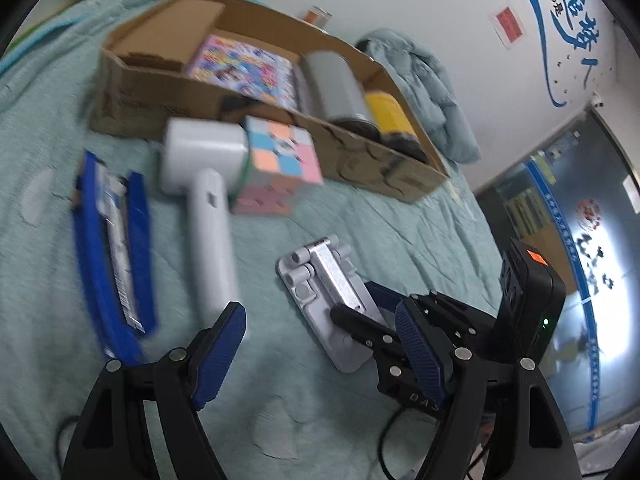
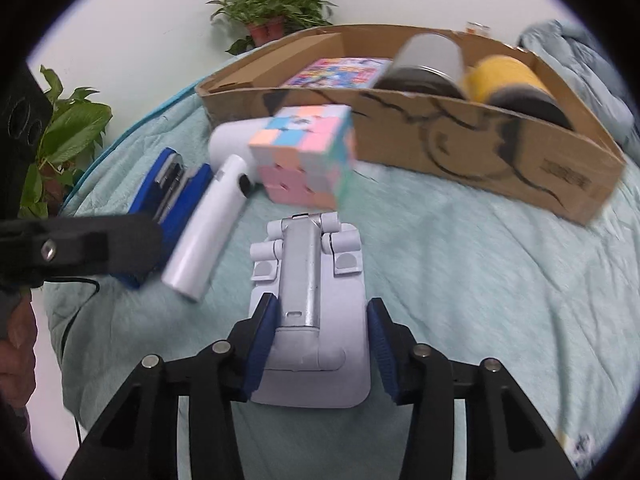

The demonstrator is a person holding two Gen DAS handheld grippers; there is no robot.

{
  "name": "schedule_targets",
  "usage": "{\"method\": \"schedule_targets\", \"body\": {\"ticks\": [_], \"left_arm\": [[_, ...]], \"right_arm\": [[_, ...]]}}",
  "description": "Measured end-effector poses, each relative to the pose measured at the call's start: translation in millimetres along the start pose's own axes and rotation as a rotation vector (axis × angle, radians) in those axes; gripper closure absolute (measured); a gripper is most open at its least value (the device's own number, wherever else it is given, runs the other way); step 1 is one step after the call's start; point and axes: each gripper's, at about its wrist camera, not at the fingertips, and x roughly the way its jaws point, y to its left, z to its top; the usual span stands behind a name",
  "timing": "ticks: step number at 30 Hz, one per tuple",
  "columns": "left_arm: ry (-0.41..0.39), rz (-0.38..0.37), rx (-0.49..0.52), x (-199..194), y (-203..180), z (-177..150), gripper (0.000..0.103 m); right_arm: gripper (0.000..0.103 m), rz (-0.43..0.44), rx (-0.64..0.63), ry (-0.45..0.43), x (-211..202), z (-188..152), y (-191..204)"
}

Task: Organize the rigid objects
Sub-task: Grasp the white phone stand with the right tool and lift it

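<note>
- Pale green bedding (image 2: pixel 460 280) covers the surface I work on, with a white wall and potted plants (image 2: pixel 276 4) behind it.
- Lying across the far side is the cardboard box (image 2: pixel 500 152), my landmark; it already holds a colourful booklet (image 2: pixel 340 72), a grey spool (image 2: pixel 428 64) and a yellow spool (image 2: pixel 508 76).
- Just in front of the box sits the pastel puzzle cube (image 2: pixel 308 152), with the white hair dryer (image 2: pixel 208 232) touching its left side and the blue stapler (image 2: pixel 168 196) further left.
- Nearer to me than the cube, well short of the box, lies the folded phone stand (image 2: pixel 312 300), flat on the bedding.
- My right gripper (image 2: pixel 316 344) straddles the stand's near end: the left pad is against its edge, the right pad looks to stand just beside the other edge, so I judge the grip not yet made.
- My left gripper (image 1: pixel 320 352) hovers about half open over bare bedding between the dryer's handle and the stand, holding nothing.
- Step in hand, as I read it: taking hold of the stand so it can join the things in the box.
- Next move calls for a firm squeeze on both edges, then a lift high enough to clear the cube and the box's front wall.
- Free floor shows at the box's left end, beside the booklet.
</note>
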Motion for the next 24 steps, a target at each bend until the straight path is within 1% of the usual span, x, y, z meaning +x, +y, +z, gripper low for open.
{"method": "schedule_targets", "body": {"ticks": [3,6,8,10,11,12,14,15,17,18,19,22,23,24], "left_arm": [[0.062,-0.068,0.003,16,-11,-13,0.028],[0.132,-0.122,-0.013,36,-20,-27,0.028],[0.177,-0.125,-0.015,50,-25,-36,0.028],[0.188,-0.122,-0.026,55,-24,-41,0.029],[0.175,-0.128,-0.034,54,-24,-42,0.030],[0.175,-0.128,-0.040,54,-24,-42,0.031],[0.172,-0.125,-0.033,53,-23,-44,0.031],[0.171,-0.121,-0.026,53,-24,-45,0.031],[0.168,-0.111,-0.014,52,-27,-46,0.031],[0.167,-0.111,-0.013,53,-27,-46,0.032],[0.165,-0.111,-0.015,53,-27,-45,0.032],[0.160,-0.113,-0.026,51,-21,-42,0.037],[0.158,-0.112,-0.026,50,-19,-41,0.041],[0.156,-0.105,-0.021,50,-18,-41,0.047]], "right_arm": [[0.058,0.007,-0.023,0.013,-12,-14,-7],[0.058,0.043,-0.053,0.026,-25,-34,-5],[0.056,0.075,-0.046,0.020,-30,-45,0],[0.054,0.074,-0.050,0.007,-34,-52,2],[0.046,0.078,-0.050,0.003,-35,-52,5],[0.035,0.080,-0.055,0.005,-34,-55,8],[0.029,0.059,-0.075,0.005,-30,-59,16],[0.026,0.031,-0.098,-0.003,-29,-61,23],[0.028,-0.048,-0.142,-0.014,-23,-61,36],[0.037,-0.093,-0.142,-0.026,-21,-60,39],[0.037,-0.102,-0.121,-0.026,-19,-58,38],[0.037,-0.093,-0.073,-0.016,-16,-51,37],[0.037,-0.085,-0.053,-0.013,-16,-49,36],[0.038,-0.053,-0.006,-0.009,-16,-46,32]]}}
